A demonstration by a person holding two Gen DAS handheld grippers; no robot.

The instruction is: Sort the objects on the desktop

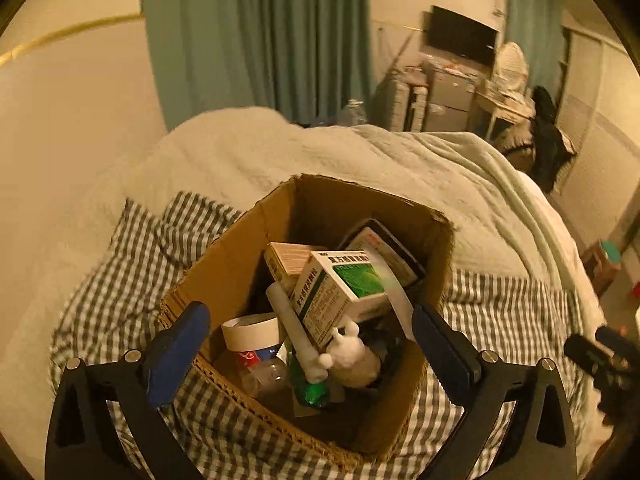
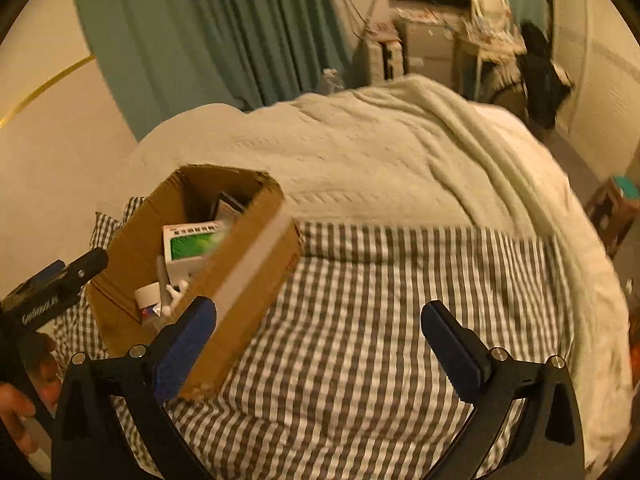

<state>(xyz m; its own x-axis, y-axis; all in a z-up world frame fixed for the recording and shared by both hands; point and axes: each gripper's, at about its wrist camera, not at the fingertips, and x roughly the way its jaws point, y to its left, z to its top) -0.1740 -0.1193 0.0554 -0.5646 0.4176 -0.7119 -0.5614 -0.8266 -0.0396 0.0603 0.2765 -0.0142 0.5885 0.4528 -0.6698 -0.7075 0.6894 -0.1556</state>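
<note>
- The box point(image 1: 320, 300) sits on the checked sheet point(image 2: 380, 300), holding a green carton point(image 1: 344, 288), tape roll point(image 1: 252, 332), white tube point(image 1: 292, 328), bottle point(image 1: 264, 372) and a white figure point(image 1: 352, 354).
- Left gripper point(image 1: 312, 352) hangs over the box, fingers spread, holding nothing.
- Right gripper point(image 2: 320, 344) is spread too, empty, over bare sheet beside the box.
- This fits either filling or unloading; for any reach in, I'd come straight down on one item, clear of the cardboard walls.
</note>
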